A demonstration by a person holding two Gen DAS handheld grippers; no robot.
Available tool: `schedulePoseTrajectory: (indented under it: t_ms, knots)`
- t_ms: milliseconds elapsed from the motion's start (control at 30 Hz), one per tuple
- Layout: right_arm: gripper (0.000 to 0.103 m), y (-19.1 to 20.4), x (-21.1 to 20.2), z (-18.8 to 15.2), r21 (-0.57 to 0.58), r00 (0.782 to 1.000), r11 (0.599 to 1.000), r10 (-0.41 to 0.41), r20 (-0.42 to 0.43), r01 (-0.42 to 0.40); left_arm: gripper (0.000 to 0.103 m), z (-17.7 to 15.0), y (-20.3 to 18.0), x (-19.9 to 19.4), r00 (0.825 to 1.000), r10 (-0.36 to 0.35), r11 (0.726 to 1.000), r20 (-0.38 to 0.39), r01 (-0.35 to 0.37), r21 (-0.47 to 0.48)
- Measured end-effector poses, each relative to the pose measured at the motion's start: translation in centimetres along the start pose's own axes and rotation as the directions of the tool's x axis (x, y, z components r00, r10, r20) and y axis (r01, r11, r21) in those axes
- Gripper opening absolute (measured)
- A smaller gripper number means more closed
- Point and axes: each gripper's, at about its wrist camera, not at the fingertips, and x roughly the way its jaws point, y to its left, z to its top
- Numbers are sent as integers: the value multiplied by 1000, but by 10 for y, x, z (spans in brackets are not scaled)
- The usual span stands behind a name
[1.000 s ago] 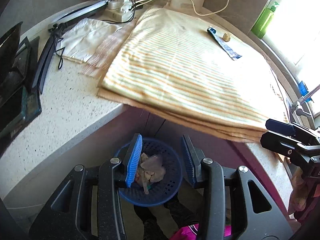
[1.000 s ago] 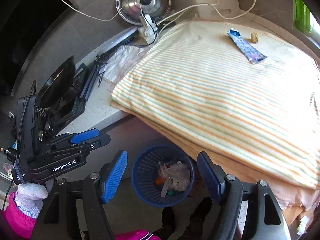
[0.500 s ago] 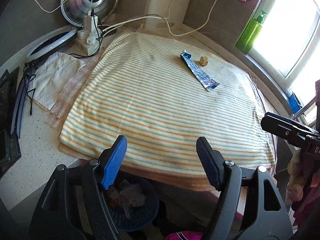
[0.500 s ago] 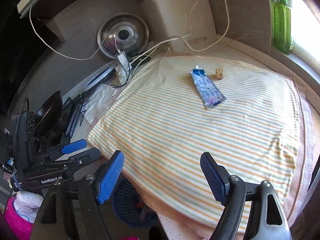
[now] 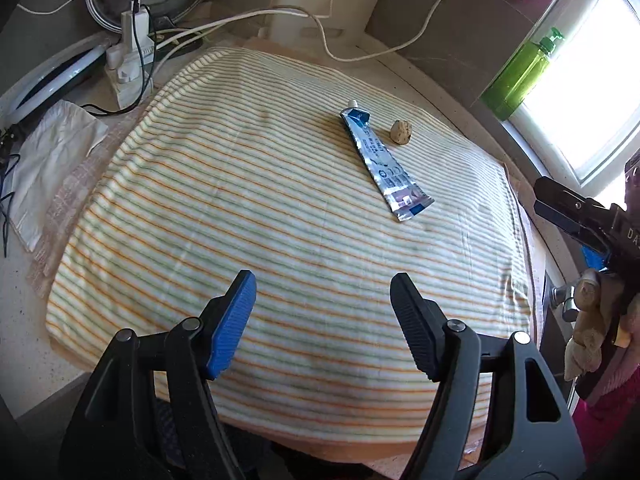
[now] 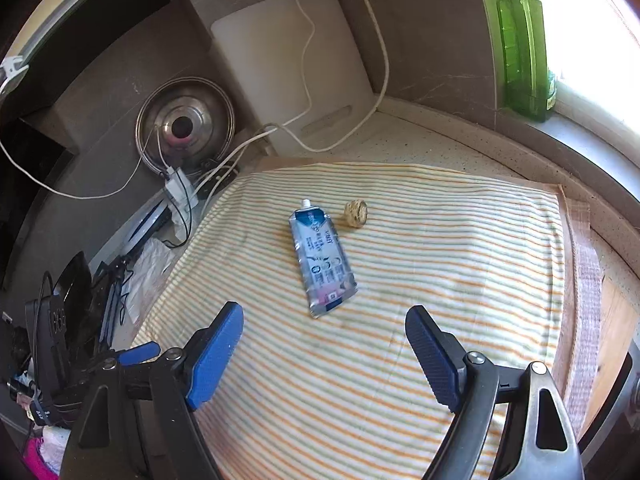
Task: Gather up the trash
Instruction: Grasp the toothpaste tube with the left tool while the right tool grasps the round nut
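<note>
1. striped towel [image 5: 248,216]: spread flat over the bench, covering most of it.
2. flattened tube [image 6: 322,258]: lies on the towel toward its far edge, cap end pointing at the wall.
3. small tan lump [image 6: 356,212]: just beside the tube's cap end, apart from it.
4. left gripper [image 5: 324,320]: above the towel's near edge, jaws just closing slightly, apart, nothing between them.
5. right gripper [image 6: 324,356]: jaws just opening, wide, empty, near the tube's crimped end.

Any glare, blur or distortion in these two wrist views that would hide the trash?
Left wrist: window blown out, fisheye bows the striped towel, squeezed tube sharp. Right wrist: glare at the upper right beside the green bottle, dark corners, tube and cork clear.
</note>
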Motion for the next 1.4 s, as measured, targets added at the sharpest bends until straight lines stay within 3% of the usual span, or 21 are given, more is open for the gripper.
schedulePoseTrajectory:
  t_ms: [67,267,567,833,1400]
  knots:
    - [85,-10,10,12,16,1000,1000,13,-13,-13,64,11,-4,9,1000,-18,1000,-8,18,-9]
    - [81,-31,39,38,57,998,997,51,-48,-49,63,47,-8,38,997,-73,994,-19,72,-77]
    - [64,-42,87,63,127,983,984,139,-121,-123,54,89,-9,87,985,-160,974,-63,147,-170]
    - [58,-37,132,82,137,973,984,142,-183,-118,44,106,-8,125,976,-184,968,-112,161,-191]
    - [47,-44,198,100,133,958,990,80,-275,-44,41,137,-11,168,968,-216,959,-125,186,-214]
